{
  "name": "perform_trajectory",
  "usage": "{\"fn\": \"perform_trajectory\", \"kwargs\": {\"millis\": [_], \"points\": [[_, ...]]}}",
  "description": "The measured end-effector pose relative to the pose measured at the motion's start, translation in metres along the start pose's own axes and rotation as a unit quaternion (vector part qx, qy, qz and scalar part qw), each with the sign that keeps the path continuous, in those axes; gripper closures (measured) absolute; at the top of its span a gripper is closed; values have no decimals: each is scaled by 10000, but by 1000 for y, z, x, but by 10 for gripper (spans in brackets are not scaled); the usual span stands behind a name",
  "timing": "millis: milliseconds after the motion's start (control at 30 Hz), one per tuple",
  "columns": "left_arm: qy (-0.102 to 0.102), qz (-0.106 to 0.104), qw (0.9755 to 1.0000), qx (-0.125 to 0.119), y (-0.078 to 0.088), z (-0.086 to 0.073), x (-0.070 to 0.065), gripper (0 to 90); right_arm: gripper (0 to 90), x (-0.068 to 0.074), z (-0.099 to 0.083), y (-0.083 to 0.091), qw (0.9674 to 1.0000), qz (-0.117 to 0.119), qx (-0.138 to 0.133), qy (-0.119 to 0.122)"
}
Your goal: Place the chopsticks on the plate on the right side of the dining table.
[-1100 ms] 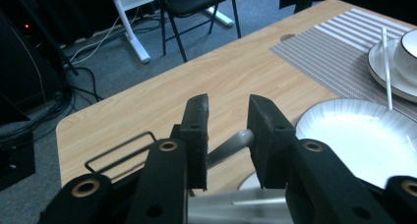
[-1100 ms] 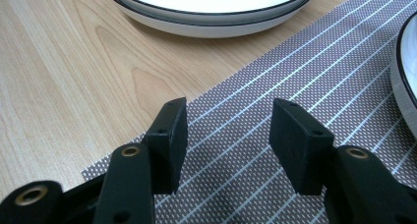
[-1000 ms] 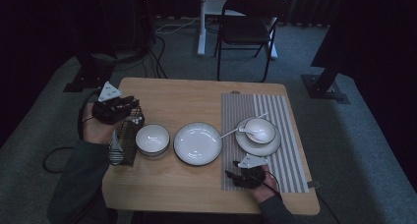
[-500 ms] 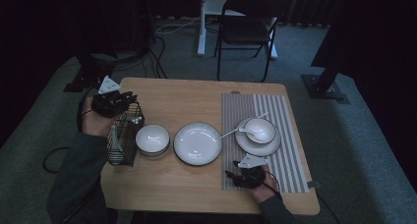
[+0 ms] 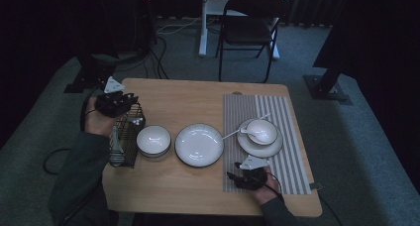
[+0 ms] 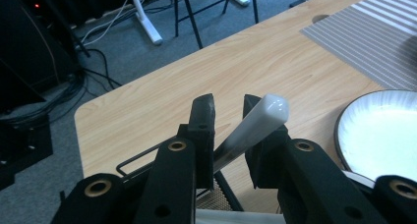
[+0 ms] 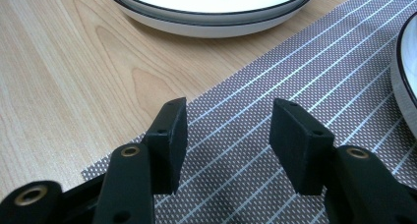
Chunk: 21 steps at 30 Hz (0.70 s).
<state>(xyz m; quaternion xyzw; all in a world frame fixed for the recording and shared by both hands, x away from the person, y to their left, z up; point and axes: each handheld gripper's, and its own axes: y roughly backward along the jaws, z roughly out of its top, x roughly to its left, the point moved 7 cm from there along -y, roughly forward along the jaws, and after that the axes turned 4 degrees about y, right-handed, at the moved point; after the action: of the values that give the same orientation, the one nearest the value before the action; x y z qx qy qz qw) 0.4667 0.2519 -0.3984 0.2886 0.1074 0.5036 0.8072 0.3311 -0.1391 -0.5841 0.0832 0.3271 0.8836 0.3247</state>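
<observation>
My left gripper point(image 5: 130, 103) hovers over the far end of a black wire basket point(image 5: 124, 139) at the table's left edge. In the left gripper view its jaws point(image 6: 228, 111) have just been closing and now pinch a slanted white utensil handle point(image 6: 260, 118) that rises out of the basket. My right gripper point(image 5: 237, 179) rests low on the striped placemat point(image 5: 292, 137) near the front edge. Its jaws point(image 7: 226, 135) stand open with nothing between them.
A small white bowl point(image 5: 153, 139) sits next to the basket, and a white plate point(image 5: 199, 144) lies mid-table. On the placemat a saucer holds a bowl point(image 5: 261, 132) with a white spoon point(image 5: 233, 133). A black chair point(image 5: 247, 32) stands beyond the table.
My left hand has shifted slightly toward the far end of the basket. The right hand has stayed still.
</observation>
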Motion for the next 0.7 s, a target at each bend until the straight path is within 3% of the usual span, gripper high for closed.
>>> {"fn": "perform_trajectory", "kwargs": {"millis": [267,700], "points": [[-160,358,9991,-183,9,6,4,833,482,0,0,0,10000,3,0,0],[-163,370,9987,-313,15,10,2,839,480,0,0,0,10000,-3,-8,-4]]}}
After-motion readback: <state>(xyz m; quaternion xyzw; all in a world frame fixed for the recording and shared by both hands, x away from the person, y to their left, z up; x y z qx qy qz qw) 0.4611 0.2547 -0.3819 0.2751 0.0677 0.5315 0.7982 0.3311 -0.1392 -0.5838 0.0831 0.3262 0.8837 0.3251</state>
